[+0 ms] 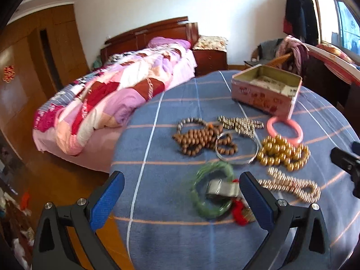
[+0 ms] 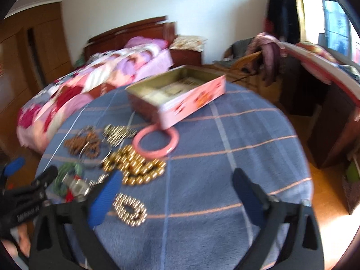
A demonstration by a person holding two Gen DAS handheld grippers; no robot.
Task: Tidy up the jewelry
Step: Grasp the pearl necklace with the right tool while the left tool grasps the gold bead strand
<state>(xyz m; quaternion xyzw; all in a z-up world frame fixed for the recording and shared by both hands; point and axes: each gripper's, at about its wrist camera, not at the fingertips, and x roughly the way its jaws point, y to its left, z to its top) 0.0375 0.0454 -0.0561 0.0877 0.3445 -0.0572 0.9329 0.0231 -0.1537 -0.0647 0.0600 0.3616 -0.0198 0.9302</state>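
Note:
Jewelry lies on a round table with a blue striped cloth (image 1: 171,243). An open pink tin box (image 1: 267,90) stands at the far side, also in the right wrist view (image 2: 180,94). A pink bangle (image 1: 284,130) touches the box. Brown wooden beads (image 1: 198,138), a silver bangle (image 1: 236,150), gold beads (image 1: 283,153), a small-bead bracelet (image 1: 292,185) and a green bead loop (image 1: 211,191) around a silver watch (image 1: 221,187) lie in front. My left gripper (image 1: 180,200) is open, just left of the green loop. My right gripper (image 2: 175,193) is open above bare cloth, right of the gold beads (image 2: 135,166).
A bed with a pink patchwork quilt (image 1: 108,99) stands left behind the table. A nightstand (image 1: 210,54), a chair with clothes (image 1: 285,54) and a desk by the window (image 2: 326,94) stand behind. Wooden floor (image 1: 67,184) lies below the table edge.

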